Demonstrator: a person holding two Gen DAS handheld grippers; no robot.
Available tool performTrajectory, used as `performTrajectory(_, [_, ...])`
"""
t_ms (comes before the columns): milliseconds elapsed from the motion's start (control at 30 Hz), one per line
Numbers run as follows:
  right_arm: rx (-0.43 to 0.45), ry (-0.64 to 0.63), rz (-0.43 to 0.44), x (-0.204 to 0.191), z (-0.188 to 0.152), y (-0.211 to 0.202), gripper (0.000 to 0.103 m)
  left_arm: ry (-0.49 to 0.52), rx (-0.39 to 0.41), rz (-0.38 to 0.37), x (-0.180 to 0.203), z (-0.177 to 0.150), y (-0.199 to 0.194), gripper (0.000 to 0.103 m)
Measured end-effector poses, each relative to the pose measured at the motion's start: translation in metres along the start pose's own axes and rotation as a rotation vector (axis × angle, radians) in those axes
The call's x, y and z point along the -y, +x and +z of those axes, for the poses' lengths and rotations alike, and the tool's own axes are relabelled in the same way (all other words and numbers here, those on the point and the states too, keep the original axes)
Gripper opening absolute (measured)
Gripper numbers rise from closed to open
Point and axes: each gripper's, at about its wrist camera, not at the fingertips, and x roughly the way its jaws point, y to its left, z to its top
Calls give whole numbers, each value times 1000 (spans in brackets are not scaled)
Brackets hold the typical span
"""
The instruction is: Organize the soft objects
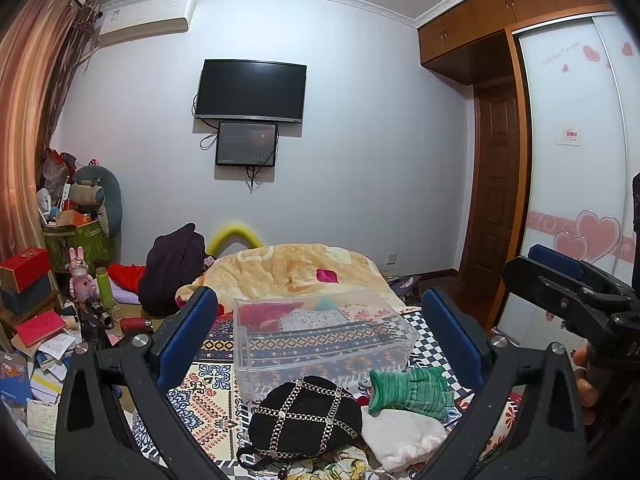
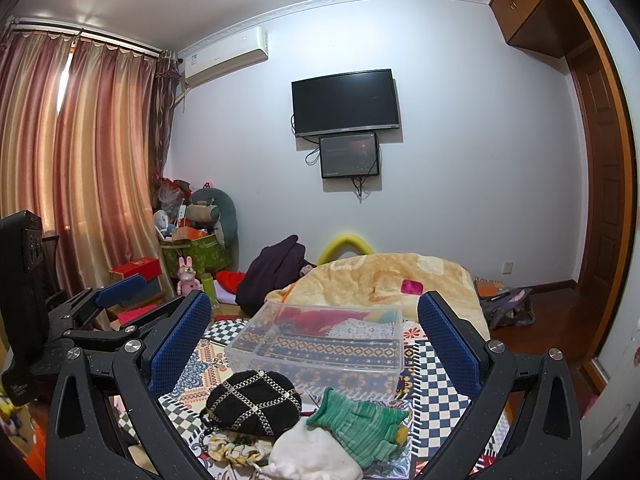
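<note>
A clear plastic box (image 1: 320,336) (image 2: 320,344) stands empty on a patterned bed cover. In front of it lie a black pouch with silver chains (image 1: 304,416) (image 2: 256,400), a green knitted glove (image 1: 412,388) (image 2: 360,420), a white cloth (image 1: 400,436) (image 2: 316,456) and a yellow-patterned scrunchie (image 2: 232,448). My left gripper (image 1: 320,336) is open and empty above the pile. My right gripper (image 2: 316,344) is open and empty too. The right gripper also shows at the right edge of the left wrist view (image 1: 560,280).
A yellow quilt (image 1: 296,268) (image 2: 380,280) is heaped behind the box, with a dark garment (image 1: 172,268) beside it. A cluttered side table with boxes and a pink rabbit toy (image 1: 80,272) stands at left. A wardrobe (image 1: 576,160) is at right.
</note>
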Motion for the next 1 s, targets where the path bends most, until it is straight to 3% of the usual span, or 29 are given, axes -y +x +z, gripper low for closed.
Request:
performTrajectory(700, [-3,7,-11,2,1,1,103,5,-12,-10,2,-3,2,103])
performTrajectory(867, [-60,18,-29,14,-11,12,103,-20,-74,-28,-5,-11,16,103])
performTrajectory(1000, [-153,54,-31,28,-31,30,103,-48,-174,-45,-14,-32,38,103])
